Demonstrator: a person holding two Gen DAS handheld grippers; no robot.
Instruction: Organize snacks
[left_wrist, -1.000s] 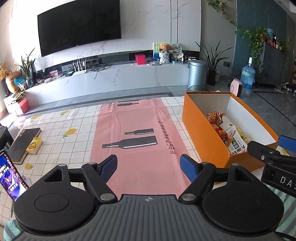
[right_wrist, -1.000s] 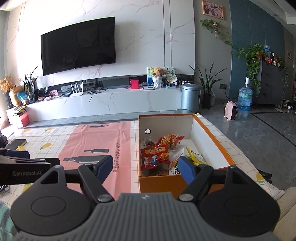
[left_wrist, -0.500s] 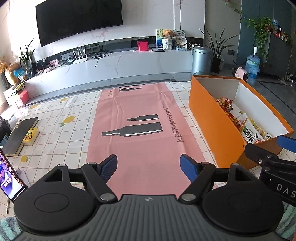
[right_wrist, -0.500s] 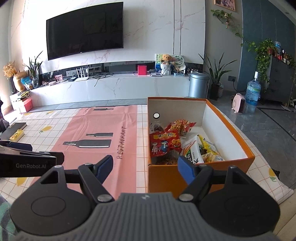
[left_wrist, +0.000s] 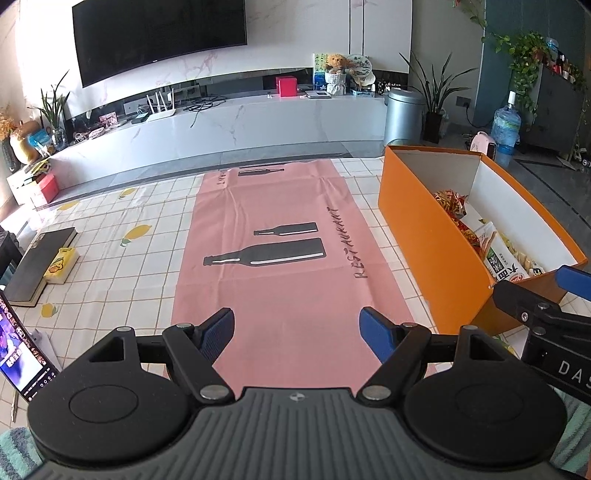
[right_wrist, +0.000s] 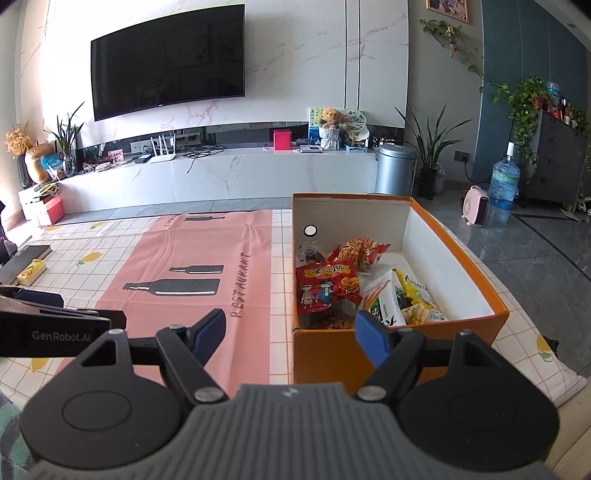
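Note:
An orange box with white inner walls stands on the table's right side; it also shows in the left wrist view. It holds several snack packs: a red pack, a red-and-yellow strips pack and a white-and-green pack. My left gripper is open and empty above the near end of the pink mat. My right gripper is open and empty, just in front of the box's near left corner.
A checked tablecloth covers the table. A dark book and a small yellow pack lie at the left. A lit phone leans at the near left edge. A TV console stands beyond the table.
Both grippers have drawn back and tilted down a little, so the mat and box sit lower and fuller in view. Both stay open and empty.

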